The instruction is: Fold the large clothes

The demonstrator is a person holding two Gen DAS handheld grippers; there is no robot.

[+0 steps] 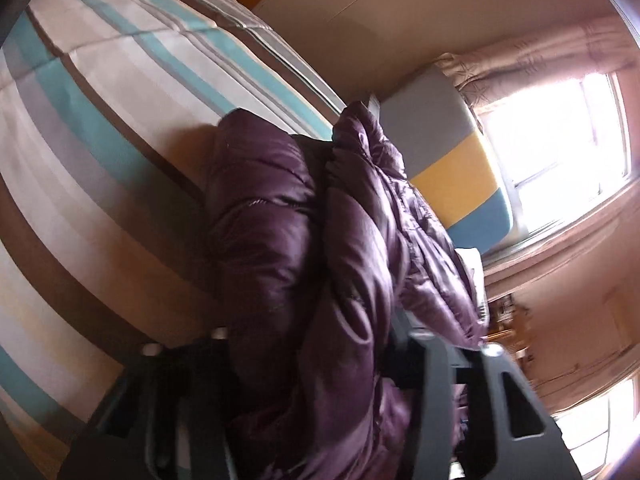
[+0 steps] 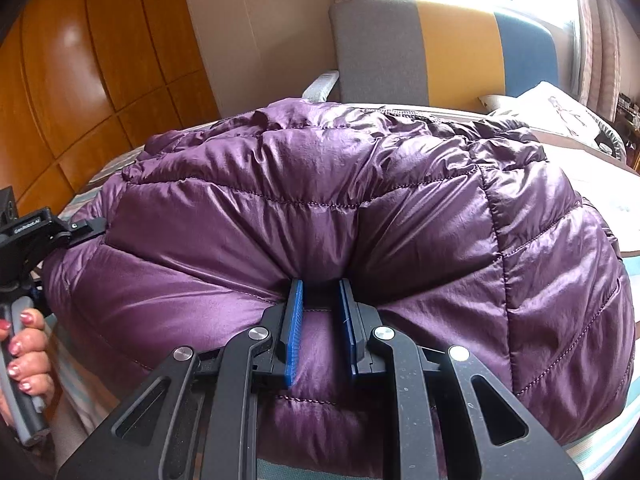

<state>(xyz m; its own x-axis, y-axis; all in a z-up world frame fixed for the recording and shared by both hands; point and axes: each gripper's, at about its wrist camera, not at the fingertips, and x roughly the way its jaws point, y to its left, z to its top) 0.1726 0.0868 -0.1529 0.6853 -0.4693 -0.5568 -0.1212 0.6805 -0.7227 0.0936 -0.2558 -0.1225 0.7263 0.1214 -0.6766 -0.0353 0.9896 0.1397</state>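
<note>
A shiny purple quilted jacket (image 2: 320,200) lies bunched on the striped bed cover (image 1: 100,120). My right gripper (image 2: 320,292) is shut on a fold at the jacket's near edge, its blue pads (image 2: 294,320) pinching the fabric. In the left wrist view the jacket (image 1: 280,220) is gathered into thick folds between the arms of my left gripper (image 1: 316,280), which is closed on the bunch; its fingertips are buried in the fabric. In the right wrist view the left gripper (image 2: 76,228) sits at the jacket's left edge, held by a hand (image 2: 28,356).
A grey, yellow and blue headboard (image 2: 440,52) stands behind the bed, with a white pillow (image 2: 552,108) at the right. A wooden wardrobe (image 2: 80,80) runs along the left. A bright window (image 1: 560,140) with curtains is beyond the headboard.
</note>
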